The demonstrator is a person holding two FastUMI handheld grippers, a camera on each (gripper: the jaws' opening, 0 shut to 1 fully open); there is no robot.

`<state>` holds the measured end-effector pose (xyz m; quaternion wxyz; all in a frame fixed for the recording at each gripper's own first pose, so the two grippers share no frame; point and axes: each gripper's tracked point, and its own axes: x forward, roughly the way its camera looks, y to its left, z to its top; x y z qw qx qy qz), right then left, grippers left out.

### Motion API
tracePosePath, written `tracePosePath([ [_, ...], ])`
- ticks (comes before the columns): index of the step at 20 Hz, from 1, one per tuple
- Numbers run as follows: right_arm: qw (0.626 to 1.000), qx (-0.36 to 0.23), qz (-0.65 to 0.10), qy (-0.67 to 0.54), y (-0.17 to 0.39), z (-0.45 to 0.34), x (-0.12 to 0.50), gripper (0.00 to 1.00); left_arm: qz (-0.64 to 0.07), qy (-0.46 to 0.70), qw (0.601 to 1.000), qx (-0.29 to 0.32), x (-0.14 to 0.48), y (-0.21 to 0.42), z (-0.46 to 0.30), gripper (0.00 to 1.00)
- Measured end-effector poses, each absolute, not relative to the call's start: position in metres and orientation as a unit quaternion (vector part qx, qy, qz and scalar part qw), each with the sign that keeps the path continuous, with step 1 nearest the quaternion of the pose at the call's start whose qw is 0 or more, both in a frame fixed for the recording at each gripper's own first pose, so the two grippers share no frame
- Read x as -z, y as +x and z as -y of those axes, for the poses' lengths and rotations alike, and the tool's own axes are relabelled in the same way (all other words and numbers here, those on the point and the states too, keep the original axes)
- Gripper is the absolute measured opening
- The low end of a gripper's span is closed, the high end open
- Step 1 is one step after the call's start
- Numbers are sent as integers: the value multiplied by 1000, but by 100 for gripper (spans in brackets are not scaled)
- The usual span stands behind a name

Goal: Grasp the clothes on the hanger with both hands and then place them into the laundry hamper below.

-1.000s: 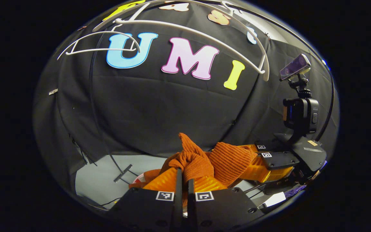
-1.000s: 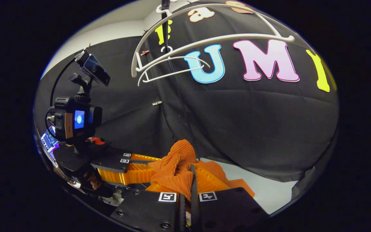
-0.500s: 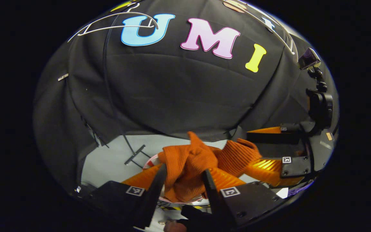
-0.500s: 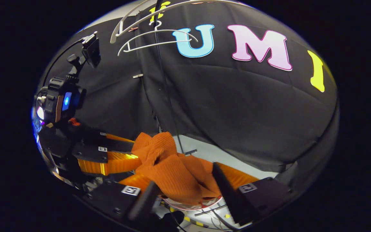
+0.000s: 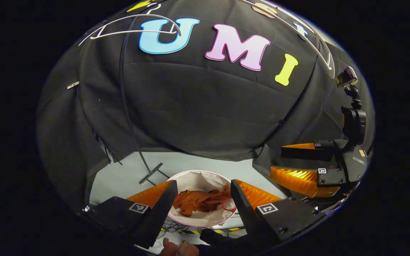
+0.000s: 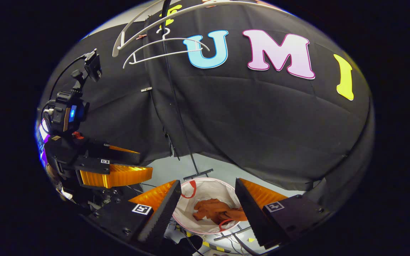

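Hand-held gripper (image 5: 201, 193) above crumpled clothes (image 5: 199, 201)

The left gripper's fingers (image 5: 162, 202) hide both sides of the hamper (image 5: 205, 177); a hand (image 5: 176, 249) is cut off below.

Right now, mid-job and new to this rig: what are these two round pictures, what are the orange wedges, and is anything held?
Each picture comes from a camera riding on a handheld two-finger gripper. The left gripper view looks along the left gripper; the right gripper view along the right gripper. The orange wedges are their finger pads. Both grippers are open and hold nothing. Below them the orange clothes lie inside the white laundry hamper on the grey floor. Bare white hangers hang above.
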<state>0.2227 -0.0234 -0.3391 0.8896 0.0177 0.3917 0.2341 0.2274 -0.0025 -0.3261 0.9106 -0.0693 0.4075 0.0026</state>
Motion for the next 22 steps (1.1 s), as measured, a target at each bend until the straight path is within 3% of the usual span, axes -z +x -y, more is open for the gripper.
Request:
tracePosePath([
  [12, 910, -213, -355, 9, 172, 0, 292, 98, -359, -64, 930, 52, 280, 174, 15, 95],
  [22, 944, -140, -298, -8, 39, -59, 227, 99, -284, -45, 950, 121, 205, 41, -5, 95],
])
